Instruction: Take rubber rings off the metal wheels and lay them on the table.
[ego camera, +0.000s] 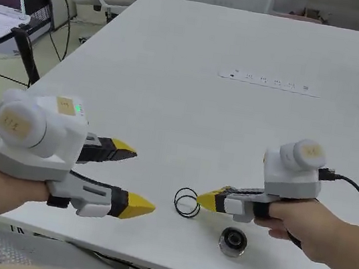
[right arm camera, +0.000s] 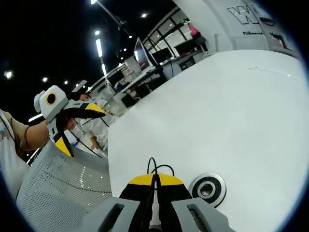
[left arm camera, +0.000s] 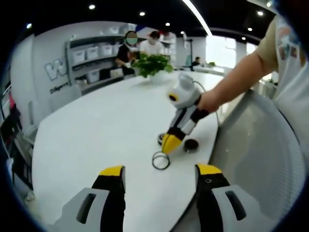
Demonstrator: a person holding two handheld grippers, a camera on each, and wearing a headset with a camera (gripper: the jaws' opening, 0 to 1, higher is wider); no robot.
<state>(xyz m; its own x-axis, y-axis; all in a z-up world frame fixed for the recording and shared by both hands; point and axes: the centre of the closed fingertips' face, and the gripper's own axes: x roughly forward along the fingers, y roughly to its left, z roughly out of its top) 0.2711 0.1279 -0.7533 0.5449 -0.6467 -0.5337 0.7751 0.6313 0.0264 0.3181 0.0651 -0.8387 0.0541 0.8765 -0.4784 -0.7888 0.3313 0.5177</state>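
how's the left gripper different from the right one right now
The left gripper has its jaws wide open with nothing between them; the right gripper has its jaws shut. The left gripper is held above the table, apart from the parts; the right gripper's tips are down at the rubber rings, beside the metal wheel. Whether it pinches a ring is unclear. Both have yellow-tipped jaws.

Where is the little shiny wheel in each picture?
Head view: the metal wheel lies near the table's front edge, below the right hand-held gripper.
Left gripper view: the wheel is mid-picture, right of that gripper's yellow tip.
Right gripper view: the wheel is low, right of the shut jaws.
Shared landmark: the right hand-held gripper's yellow tip.
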